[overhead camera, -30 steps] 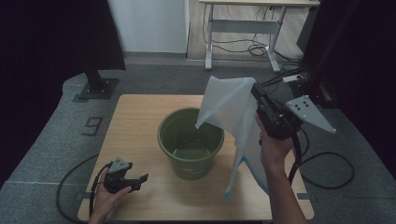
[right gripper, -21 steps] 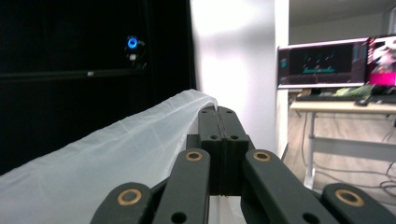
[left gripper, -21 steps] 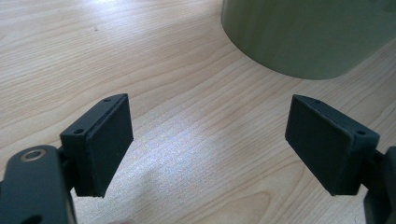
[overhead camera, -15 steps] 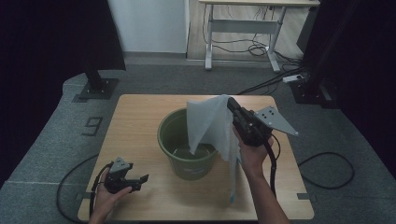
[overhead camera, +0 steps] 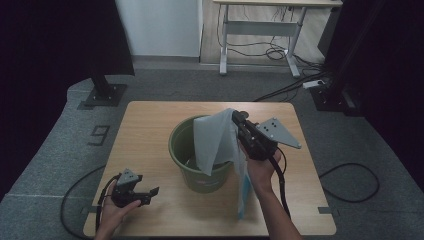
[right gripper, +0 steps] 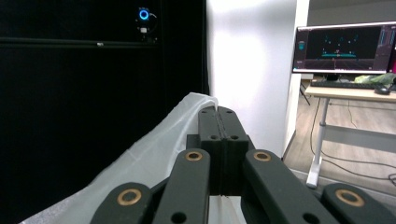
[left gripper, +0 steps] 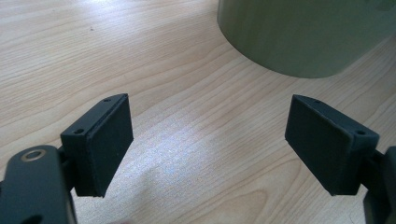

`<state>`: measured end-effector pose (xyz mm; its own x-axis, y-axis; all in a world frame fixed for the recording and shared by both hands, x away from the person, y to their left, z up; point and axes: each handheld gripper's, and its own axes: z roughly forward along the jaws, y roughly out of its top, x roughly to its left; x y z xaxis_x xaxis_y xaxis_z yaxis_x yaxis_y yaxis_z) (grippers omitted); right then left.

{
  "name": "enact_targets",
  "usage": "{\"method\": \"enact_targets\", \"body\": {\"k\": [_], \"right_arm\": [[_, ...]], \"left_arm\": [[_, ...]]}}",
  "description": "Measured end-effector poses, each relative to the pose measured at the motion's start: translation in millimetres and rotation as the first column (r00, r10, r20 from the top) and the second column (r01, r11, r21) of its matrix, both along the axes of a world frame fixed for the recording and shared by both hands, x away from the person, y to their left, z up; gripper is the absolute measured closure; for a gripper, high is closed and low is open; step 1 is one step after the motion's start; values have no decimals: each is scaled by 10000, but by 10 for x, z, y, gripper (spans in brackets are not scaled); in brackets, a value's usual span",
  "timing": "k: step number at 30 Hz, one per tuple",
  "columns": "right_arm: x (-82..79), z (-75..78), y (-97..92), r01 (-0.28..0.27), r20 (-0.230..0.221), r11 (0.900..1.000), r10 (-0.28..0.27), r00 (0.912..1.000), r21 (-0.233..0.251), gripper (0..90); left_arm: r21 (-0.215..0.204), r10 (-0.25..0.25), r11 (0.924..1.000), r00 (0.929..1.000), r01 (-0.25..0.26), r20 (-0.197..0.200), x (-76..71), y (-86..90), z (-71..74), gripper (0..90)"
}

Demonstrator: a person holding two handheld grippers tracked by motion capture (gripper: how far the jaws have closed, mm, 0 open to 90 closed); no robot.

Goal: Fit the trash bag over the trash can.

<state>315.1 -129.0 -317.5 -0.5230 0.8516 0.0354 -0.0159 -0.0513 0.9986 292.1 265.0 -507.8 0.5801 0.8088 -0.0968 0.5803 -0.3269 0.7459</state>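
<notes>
Bag (overhead camera: 212,142): thin, translucent white plastic, creased, top corner pinched into a peak, blue-tinted lower edge hanging down past the bucket's right side to the surface (overhead camera: 150,125). Main sheet drapes over the right half of the bucket's mouth, part of it inside the rim. Bucket (overhead camera: 187,165): olive green, round, open top, upright at the middle of the wooden surface, label low on its front wall

Right hand-held gripper (overhead camera: 236,116): held above the bucket's right rim, tilted up and pointing toward the far left, grey plate on top, cable trailing down along the forearm. Jaws clamped together on the bag's top corner; right gripper view shows them pressed flat with bag (right gripper: 154,154) film coming out at the tip and falling off to the left. Right hand (overhead camera: 261,167) grips it from below, forearm coming in from the bottom edge

Left hand-held gripper (overhead camera: 150,194): low at the near left corner of the surface, jaws wide apart, nothing between them, pointing toward the bucket (left gripper: 303,32), well apart from it. Left hand (overhead camera: 115,212) wrapped around its rear

Vs 0.5 s ago: right hand-held gripper and bag have dropped lower and moved left, bag now covers more of the bucket mouth. Left side unchanged
</notes>
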Motion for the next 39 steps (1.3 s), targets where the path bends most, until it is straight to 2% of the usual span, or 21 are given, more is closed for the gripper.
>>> {"method": "enact_targets", "body": {"k": [5,13,18,19,21,24,27,29,31,39], "right_arm": [[-6,-151,-51,69,-243,10000,-70,9997,-52,887],[-34,-335,-72,141,-474,9992,-159,9988,-373,888],[-35,-388,-89,193,-539,9985,-221,9983,-516,887],[-37,-423,-69,180,-591,9971,-224,9980,-742,887],[-39,-458,-43,153,-619,9958,-209,9979,-900,887],[-36,-481,-25,103,-665,9957,-165,9977,-926,887],[-33,-496,-10,55,-690,9953,-121,9975,-963,887],[-35,-498,-11,41,-695,9954,-108,9975,-962,887],[-39,-501,-18,18,-705,9958,-82,9975,-916,887],[-64,-507,-45,-167,-594,9971,123,9982,-742,887]], "left_arm": [[-195,64,9998,9999,-63,87,-10,1,24,158],[-196,24,9998,9999,-21,134,-18,-16,42,162],[-251,14,9997,9999,-11,131,-18,-14,45,162],[-255,14,9997,9999,-11,132,-19,-13,47,163],[-262,8,9997,9999,-4,158,-24,-17,55,163],[-320,15,9995,9997,-6,257,-36,-22,84,167],[-575,51,9983,9995,-33,304,-49,-23,125,172],[-1000,19,9950,9997,6,248,-58,-15,162,186],[-1209,50,9927,9995,-12,307,-77,-17,216,216],[-1364,-246,9898,9929,405,1163,-241,-101,577,255]]}}
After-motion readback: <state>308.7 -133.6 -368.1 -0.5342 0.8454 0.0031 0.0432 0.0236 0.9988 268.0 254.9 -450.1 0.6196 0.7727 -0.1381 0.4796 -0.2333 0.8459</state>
